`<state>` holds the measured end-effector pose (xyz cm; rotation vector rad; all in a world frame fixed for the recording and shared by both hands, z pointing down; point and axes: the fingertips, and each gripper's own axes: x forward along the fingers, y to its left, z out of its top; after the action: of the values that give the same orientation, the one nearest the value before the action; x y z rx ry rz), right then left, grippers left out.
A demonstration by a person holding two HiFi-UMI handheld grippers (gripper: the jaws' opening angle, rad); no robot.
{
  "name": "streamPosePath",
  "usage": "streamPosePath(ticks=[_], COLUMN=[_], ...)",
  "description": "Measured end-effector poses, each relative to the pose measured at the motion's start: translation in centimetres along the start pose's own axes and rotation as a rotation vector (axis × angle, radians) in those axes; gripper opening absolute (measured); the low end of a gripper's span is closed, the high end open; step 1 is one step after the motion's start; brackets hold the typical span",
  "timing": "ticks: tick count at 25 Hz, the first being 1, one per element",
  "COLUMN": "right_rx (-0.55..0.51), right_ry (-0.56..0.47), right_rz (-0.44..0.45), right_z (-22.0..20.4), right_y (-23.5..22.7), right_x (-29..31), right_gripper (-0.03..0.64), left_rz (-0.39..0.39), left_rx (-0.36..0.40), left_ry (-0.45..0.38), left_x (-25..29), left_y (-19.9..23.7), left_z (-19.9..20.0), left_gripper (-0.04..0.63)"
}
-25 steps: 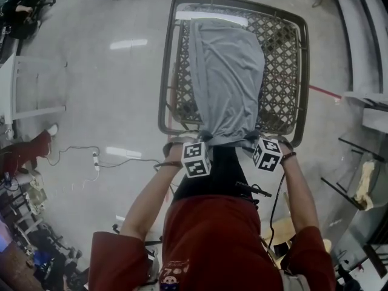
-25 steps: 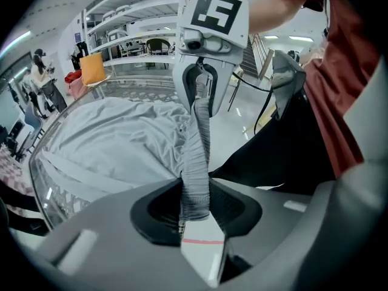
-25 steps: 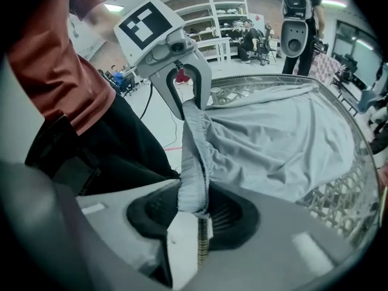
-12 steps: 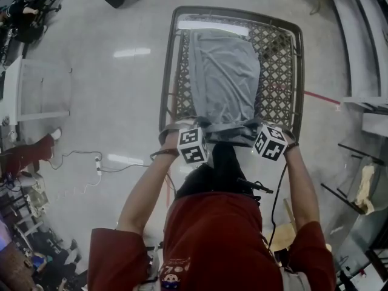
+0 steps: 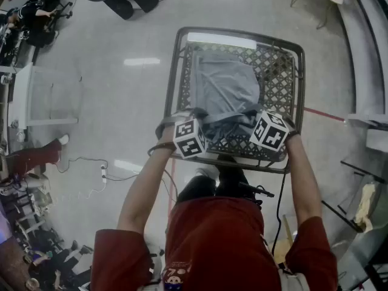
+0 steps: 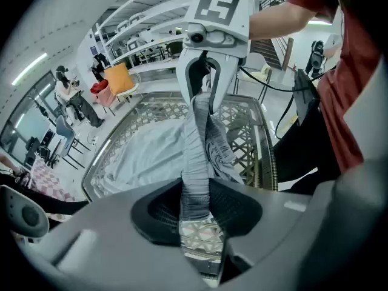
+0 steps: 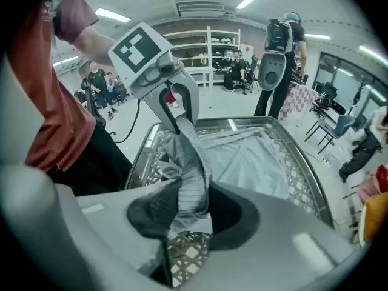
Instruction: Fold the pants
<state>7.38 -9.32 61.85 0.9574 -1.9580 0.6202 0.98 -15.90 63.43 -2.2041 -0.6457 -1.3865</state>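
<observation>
Grey pants [image 5: 227, 93] lie along a metal lattice table [image 5: 176, 71]. My left gripper [image 5: 197, 115] is shut on the left end of the elastic waistband [image 6: 196, 162], and my right gripper [image 5: 254, 117] is shut on its right end. Both hold the waistband lifted over the middle of the table, above the legs that lie flat. In the left gripper view the band runs from my left gripper [image 6: 195, 214] up to the right gripper [image 6: 203, 96]. The right gripper view has the band bunched in my right gripper [image 7: 188, 208], with the left gripper [image 7: 176, 117] opposite.
A white shelf unit [image 5: 36, 96] stands on the floor at the left, with cables [image 5: 103, 174] near it. Racks line the right side [image 5: 364, 53]. An orange chair [image 6: 118, 77] and several people [image 7: 279, 41] are beyond the table.
Both grippers moved away from the person's body and upward, from the table's near edge to over its middle. They carried the waistband over the legs, so the flat part looks shorter.
</observation>
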Motion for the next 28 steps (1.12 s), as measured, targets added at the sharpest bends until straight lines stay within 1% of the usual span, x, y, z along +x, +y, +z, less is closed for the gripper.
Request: streamPosePath(ticks=[5,11,21,26,28], right_rx=[0.026,0.076,0.211,0.27,0.283], right_ry=[-0.03,-0.012,0.017,0.046,0.049], right_rz=[-0.006,-0.013,-0.023,0.001,-0.001], right_z=[0.8,1.3,2.9,2.4,2.1], right_y=[-4.5,-9.4,-18.2,-20.9,-21.5], right_x=[-0.4,1.1,5.0,7.9,9.0], right_gripper=[0.129,0.129,0.129,0.13,0.131], left_rz=[0.017,0.009,-0.031,-0.066,-0.063], left_rx=[-0.019,-0.008,-0.006,-0.015,-0.006], left_ry=[0.018,0.019,-0.034,-0.035,-0.028], left_x=[0.7,2.2,6.2,9.1,10.1], left_y=[4.5,9.8,18.5,20.8,21.3], left_z=[0.5,0.1,-2.2,-3.6,-4.2], left_gripper=[0.123,0.123,0.123,0.126,0.13])
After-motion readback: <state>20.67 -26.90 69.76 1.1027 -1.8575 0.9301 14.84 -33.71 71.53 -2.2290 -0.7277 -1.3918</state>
